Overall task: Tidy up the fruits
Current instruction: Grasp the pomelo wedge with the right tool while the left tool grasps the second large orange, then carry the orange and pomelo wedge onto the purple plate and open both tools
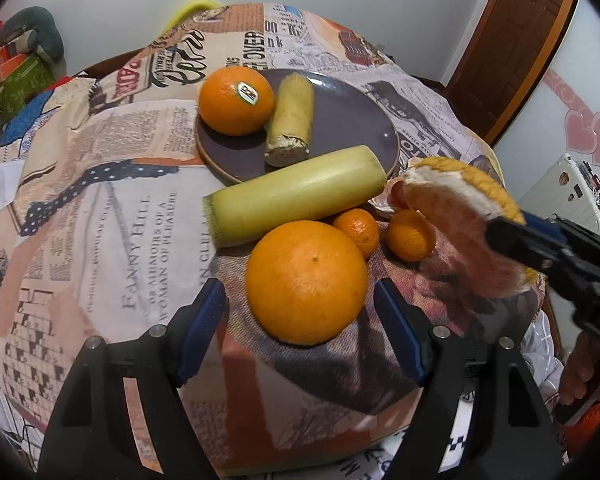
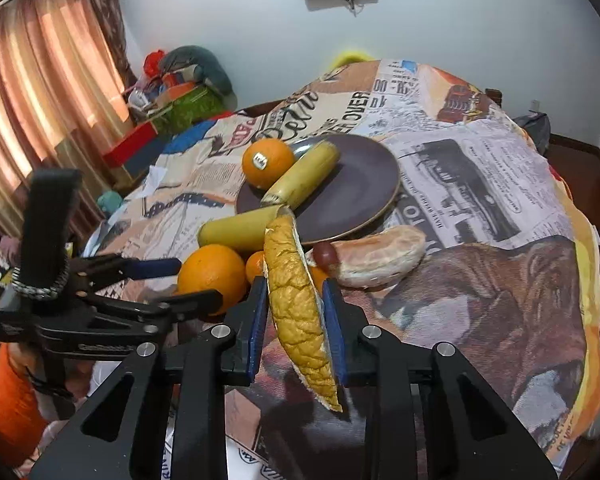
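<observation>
Where the pomelo peel rises, one tangerine seems half hidden.

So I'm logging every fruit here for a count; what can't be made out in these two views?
- Small mandarins: largely hidden behind the big orange and yellow pomelo peel wedge in right wrist view.
- Sticker on the plated orange: text too small.
- Peeled pomelo segment: mostly hidden by the peel in left wrist view.
</observation>
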Motion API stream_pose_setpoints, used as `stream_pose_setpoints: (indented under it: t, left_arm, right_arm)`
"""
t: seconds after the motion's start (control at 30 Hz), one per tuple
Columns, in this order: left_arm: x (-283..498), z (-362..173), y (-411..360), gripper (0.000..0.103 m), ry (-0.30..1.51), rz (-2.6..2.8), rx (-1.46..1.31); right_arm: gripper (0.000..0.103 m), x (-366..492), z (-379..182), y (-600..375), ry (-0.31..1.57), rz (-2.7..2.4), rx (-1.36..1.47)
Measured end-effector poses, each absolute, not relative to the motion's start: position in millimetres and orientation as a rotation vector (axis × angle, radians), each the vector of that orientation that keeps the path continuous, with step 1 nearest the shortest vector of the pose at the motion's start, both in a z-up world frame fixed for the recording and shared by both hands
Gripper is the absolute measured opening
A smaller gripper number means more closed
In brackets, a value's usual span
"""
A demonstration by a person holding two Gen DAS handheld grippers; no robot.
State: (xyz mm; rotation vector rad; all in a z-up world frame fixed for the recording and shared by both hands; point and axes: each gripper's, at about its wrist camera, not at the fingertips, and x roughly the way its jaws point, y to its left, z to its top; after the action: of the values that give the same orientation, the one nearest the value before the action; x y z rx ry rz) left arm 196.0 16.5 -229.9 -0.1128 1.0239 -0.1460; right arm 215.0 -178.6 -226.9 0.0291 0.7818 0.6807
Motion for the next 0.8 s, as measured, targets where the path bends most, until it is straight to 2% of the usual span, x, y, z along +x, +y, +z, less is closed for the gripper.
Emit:
stream_pose_setpoints:
  t: [0.27, 0.4, 0.8]
  left_arm:
    - [209.0, -239.8, 7.4, 0.076, 1.017, -0.148, -0.098]
    - [208.2, -242.3, 7.9, 0.065, 1.008, -0.131, -0.073]
    - [194.4, -216.3, 21.8, 0.064, 0.967, -0.128, -0.123]
  right_arm:
    - [0.024, 219.6, -218.3, -186.8, 0.755, 0.664, 0.047]
    - [0.024, 222.7, -216.4, -190.0, 0.746, 0.655, 0.059]
    - [0.024, 230.6, -205.9, -196.1, 0.710, 0.640, 0.084]
